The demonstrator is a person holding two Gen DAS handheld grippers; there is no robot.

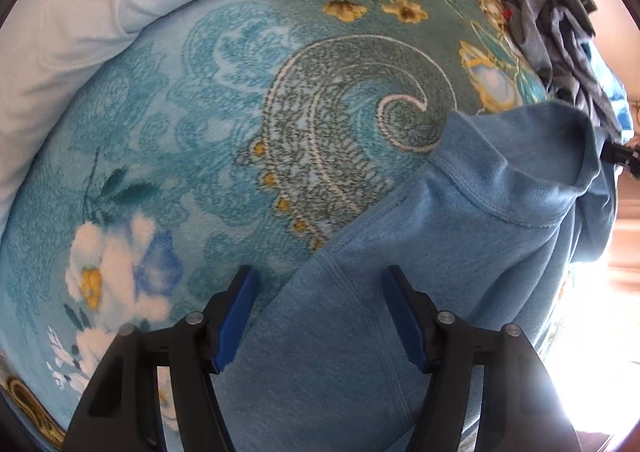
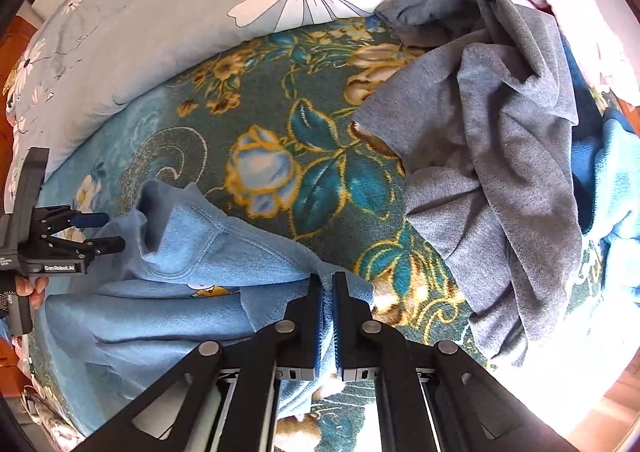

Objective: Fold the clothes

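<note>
A light blue fleece top [image 1: 400, 272] with a raised collar lies on the floral bed blanket [image 1: 200, 111]. My left gripper [image 1: 320, 312] is open, its blue pads hovering over the top's shoulder and sleeve part. In the right wrist view the same top [image 2: 180, 292] lies at lower left, and my right gripper [image 2: 327, 292] is shut on its edge near the shoulder. The left gripper [image 2: 100, 230] shows at the far left, next to the collar.
A crumpled grey garment [image 2: 500, 171] lies on the blanket [image 2: 320, 171] at right, over a darker blue item [image 2: 600, 171]. A daisy-print duvet [image 2: 200, 11] and a pale pillow [image 1: 80, 31] border the far side. The bed edge and bright floor lie right.
</note>
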